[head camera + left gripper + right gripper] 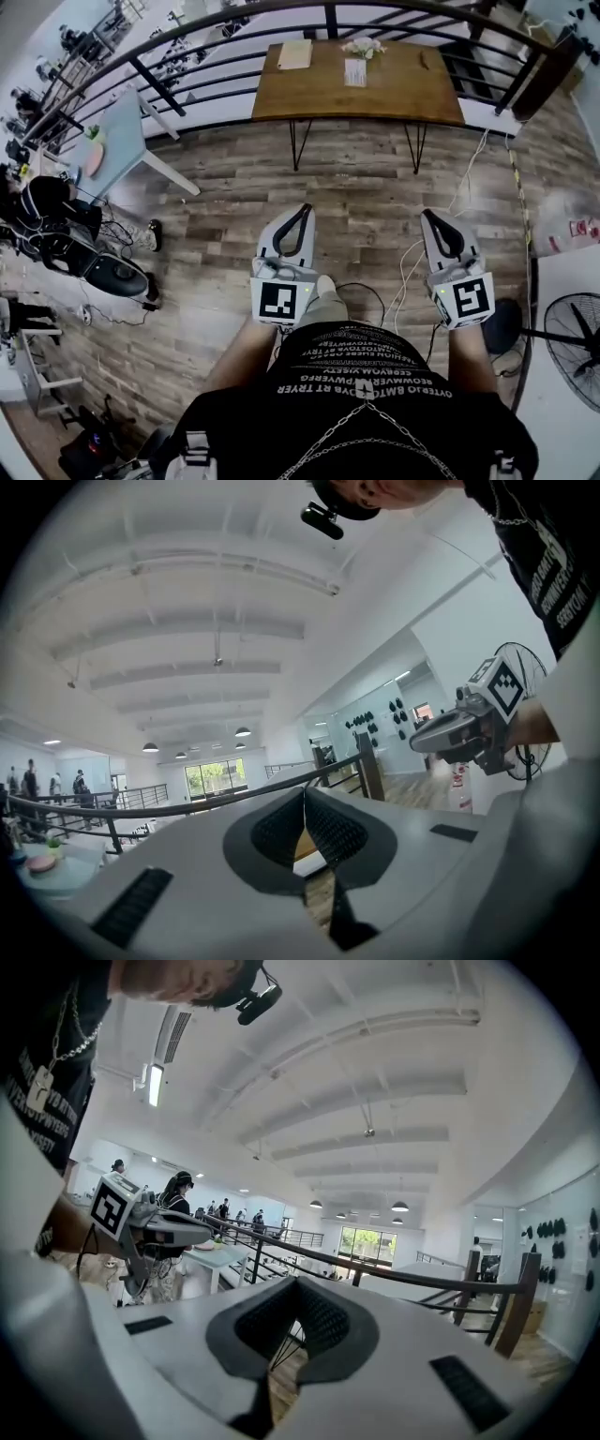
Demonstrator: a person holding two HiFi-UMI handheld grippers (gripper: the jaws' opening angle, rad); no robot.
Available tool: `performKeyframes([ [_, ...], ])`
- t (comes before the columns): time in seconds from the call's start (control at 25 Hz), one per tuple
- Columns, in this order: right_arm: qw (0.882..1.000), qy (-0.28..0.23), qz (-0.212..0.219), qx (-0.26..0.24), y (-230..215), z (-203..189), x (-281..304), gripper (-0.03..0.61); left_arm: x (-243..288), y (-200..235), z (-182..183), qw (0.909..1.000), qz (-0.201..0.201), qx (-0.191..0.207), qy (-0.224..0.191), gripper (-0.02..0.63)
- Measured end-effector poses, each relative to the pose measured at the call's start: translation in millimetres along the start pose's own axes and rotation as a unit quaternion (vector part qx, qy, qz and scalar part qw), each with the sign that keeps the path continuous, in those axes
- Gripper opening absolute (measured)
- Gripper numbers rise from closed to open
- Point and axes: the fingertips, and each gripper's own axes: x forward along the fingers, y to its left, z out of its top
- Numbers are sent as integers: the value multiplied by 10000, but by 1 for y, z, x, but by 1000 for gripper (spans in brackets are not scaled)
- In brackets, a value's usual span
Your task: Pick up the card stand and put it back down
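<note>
The left claw [303, 212] is pointing level with its jaws pressed together on nothing, and the right claw [431, 217] is matching it, equally empty. The card stand [355, 71] is standing well ahead on the wooden worktop [403, 98], right of a pale booklet [294, 54] and just in front of some flowers [364, 46]. It is probably weighing little, stiff but easily tipped, so pinching its upright panel by the side edges seems soundest. It is showing as a thin upright holder carrying a pale printed card.
</note>
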Motion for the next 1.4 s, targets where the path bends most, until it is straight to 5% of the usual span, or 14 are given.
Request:
performKeyframes([
  [0.76,9986,124,135,496,6,0,144,14,85,110,-30,9996,-242,-111,-41,28],
  [1.16,9992,264,-195,240,6,18,157,14,94,143,-29,9986,-354,-300,-262,28],
  [1.28,9987,250,-378,234,2,22,153,14,91,143,-30,9985,-415,-200,-279,28],
  [1.4,9978,315,-544,232,-2,19,148,14,90,141,-31,9986,-328,347,-220,28],
])
